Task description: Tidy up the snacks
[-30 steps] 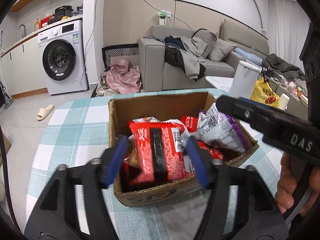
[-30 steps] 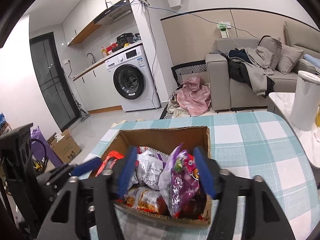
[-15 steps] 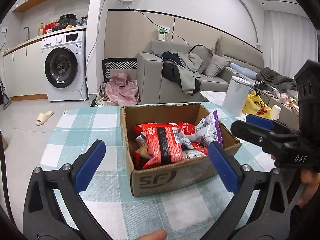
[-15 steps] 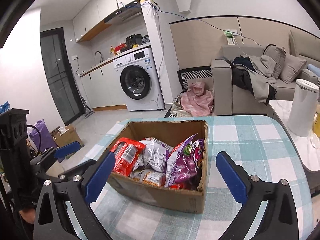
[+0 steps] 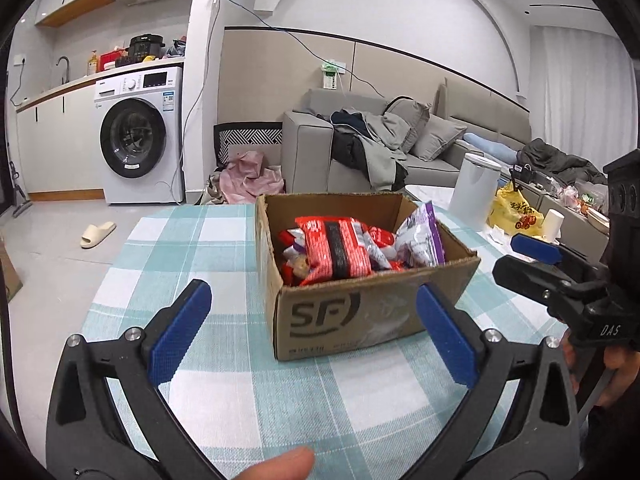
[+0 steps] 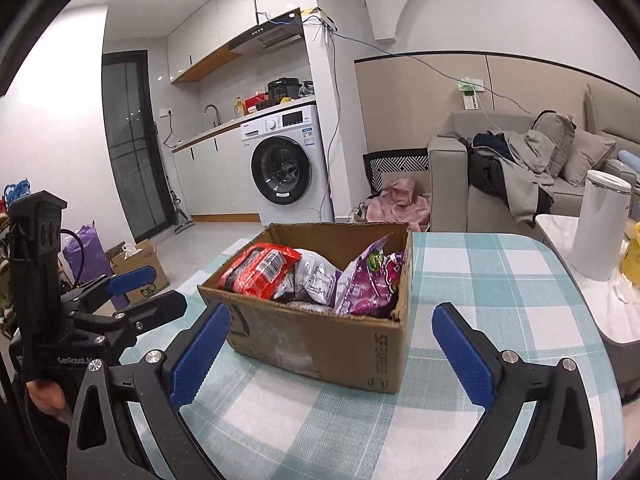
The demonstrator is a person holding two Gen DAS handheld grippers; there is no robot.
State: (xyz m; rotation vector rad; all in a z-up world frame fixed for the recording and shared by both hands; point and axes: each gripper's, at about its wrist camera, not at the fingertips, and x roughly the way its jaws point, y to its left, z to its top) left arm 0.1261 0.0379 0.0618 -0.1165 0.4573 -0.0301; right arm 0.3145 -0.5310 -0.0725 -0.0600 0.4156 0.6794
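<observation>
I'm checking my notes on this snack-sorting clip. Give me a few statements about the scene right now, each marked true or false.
1. Both grippers, left gripper and right gripper, have their jaws wide open. True.
2. The cardboard box stands on a checked tablecloth. True.
3. The red snack packet lies on the cloth beside the box. False: it is inside the box.
4. The box is empty. False: it holds several packets, among them a purple packet.
5. The left gripper holds a packet. False: it holds nothing.
</observation>
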